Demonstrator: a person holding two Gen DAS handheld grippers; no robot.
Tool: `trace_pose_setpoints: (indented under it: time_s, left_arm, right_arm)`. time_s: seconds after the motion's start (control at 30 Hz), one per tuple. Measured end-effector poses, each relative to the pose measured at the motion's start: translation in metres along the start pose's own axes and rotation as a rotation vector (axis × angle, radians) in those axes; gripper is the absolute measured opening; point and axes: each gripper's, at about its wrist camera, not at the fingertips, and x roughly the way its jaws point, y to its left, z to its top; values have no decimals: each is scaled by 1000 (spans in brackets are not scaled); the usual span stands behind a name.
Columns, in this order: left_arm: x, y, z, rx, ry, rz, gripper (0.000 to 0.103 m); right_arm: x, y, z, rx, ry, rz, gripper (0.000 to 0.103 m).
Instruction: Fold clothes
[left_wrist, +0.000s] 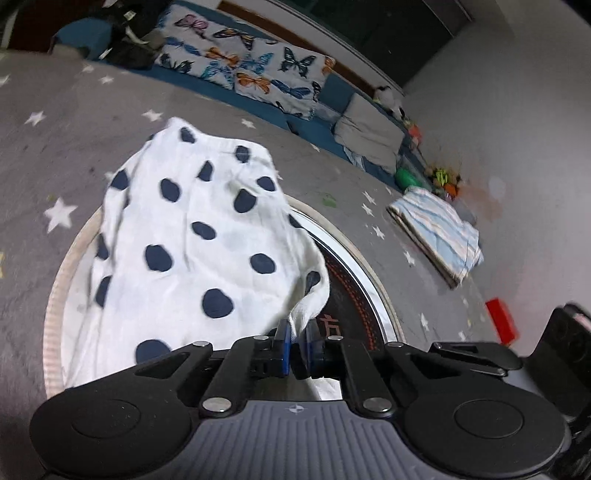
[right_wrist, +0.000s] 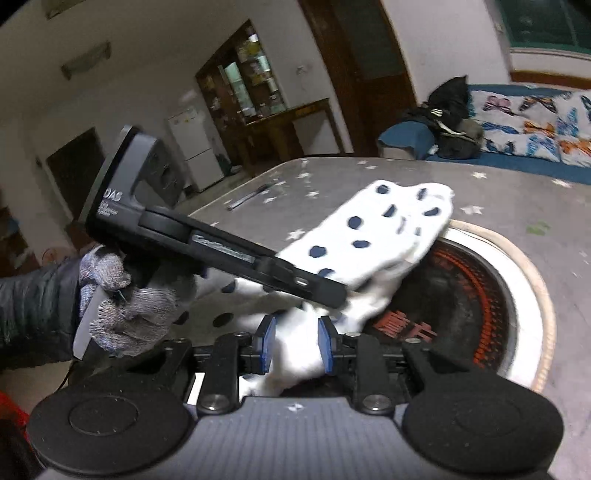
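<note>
Two grippers pinch one white garment (left_wrist: 192, 236) with navy polka dots. Left gripper (left_wrist: 295, 349) has its blue pads nearly together, clamped on a twisted corner of the thin, crinkled cloth. Right gripper (right_wrist: 293, 341), jaws partly apart, squeezes a thicker bunch of the same cloth between its pads. The garment drapes over a round heater plate (right_wrist: 476, 291) with orange rings, sunk into a grey star-printed tabletop (left_wrist: 74, 147). One gloved hand (right_wrist: 125, 306) in knitted fabric grasps the left gripper's handle. One folded striped cloth (left_wrist: 439, 232) lies well apart.
</note>
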Motion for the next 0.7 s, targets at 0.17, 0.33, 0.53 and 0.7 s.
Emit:
trace_pose_setpoints:
  time_s: [0.17,0.33,0.53,0.7]
  left_arm:
    - [0,5,-1,-31,-15,-35,9]
    - [3,4,-2,-34,-16,-52,9]
    - [-7,0,-6,13,-49,-47,16]
    - [-15,13,-10,26,-62,44,15]
  right_arm:
    - [5,-21,-7,115,33,-10,35]
    - [15,-26,-10,205,47,64,34]
    - [13,-24,-15,243,58,40,7]
    - [-9,-21,-16,230,49,-58,6]
